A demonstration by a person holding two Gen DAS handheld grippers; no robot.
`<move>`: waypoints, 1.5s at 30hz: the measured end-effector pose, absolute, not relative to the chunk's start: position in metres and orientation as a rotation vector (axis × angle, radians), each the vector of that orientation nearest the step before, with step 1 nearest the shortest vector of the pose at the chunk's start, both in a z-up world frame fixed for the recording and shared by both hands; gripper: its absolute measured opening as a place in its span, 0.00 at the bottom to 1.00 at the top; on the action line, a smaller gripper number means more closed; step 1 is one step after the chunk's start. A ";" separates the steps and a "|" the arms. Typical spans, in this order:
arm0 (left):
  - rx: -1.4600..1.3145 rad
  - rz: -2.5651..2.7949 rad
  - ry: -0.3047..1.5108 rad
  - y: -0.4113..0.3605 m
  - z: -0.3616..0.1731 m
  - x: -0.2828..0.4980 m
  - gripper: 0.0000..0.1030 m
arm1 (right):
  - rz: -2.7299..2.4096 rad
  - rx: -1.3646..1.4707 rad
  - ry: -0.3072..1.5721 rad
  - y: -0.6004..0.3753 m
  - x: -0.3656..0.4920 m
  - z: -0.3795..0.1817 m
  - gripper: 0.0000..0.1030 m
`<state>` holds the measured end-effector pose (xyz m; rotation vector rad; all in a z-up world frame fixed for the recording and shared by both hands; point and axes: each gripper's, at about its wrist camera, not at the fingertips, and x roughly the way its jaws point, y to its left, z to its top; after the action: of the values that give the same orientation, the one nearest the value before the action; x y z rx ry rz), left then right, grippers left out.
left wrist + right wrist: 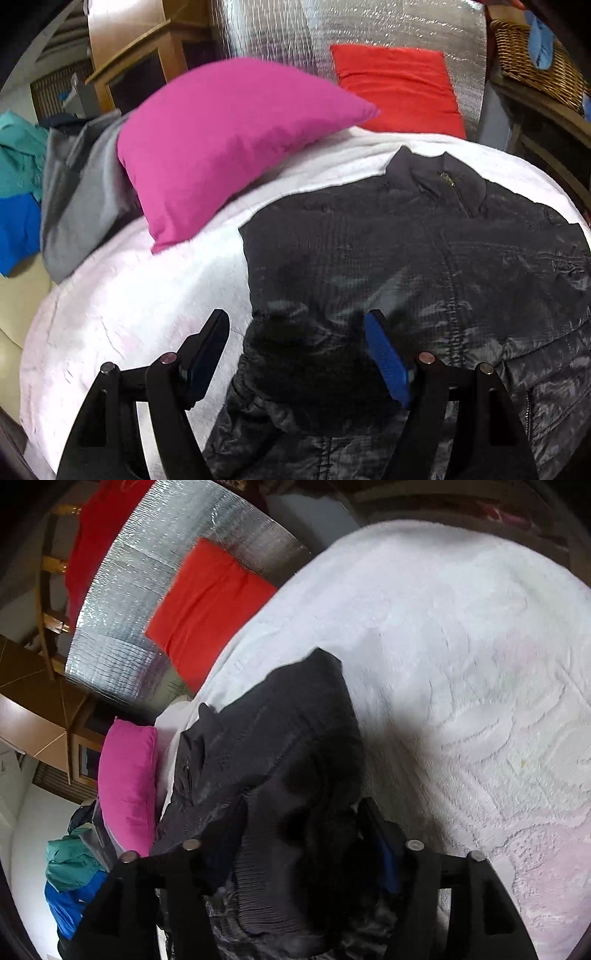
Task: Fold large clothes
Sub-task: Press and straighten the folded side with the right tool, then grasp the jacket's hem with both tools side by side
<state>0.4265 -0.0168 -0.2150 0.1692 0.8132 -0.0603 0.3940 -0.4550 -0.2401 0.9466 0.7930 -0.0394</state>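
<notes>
A pink cushion (221,147) and a red cushion (399,85) lie on a white blanket (129,302), against silver foil padding (369,26).

Black left gripper (295,334), blue-padded jaws

Bright indoor light, foil glare, motion blur, fisheye-warped edges

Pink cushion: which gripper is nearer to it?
Left. The left gripper hangs open over the black jacket just below the pink cushion; the right gripper sits farther off, amid jacket fabric.
</notes>
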 end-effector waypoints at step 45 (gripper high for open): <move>0.244 -0.012 0.681 -0.020 -0.186 0.400 0.74 | -0.088 0.894 0.809 -0.467 0.371 -0.226 0.64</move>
<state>0.4005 -0.0202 -0.1859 0.2441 0.6813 -0.0120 0.3712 -0.4666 -0.2264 0.8936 0.8087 -0.0881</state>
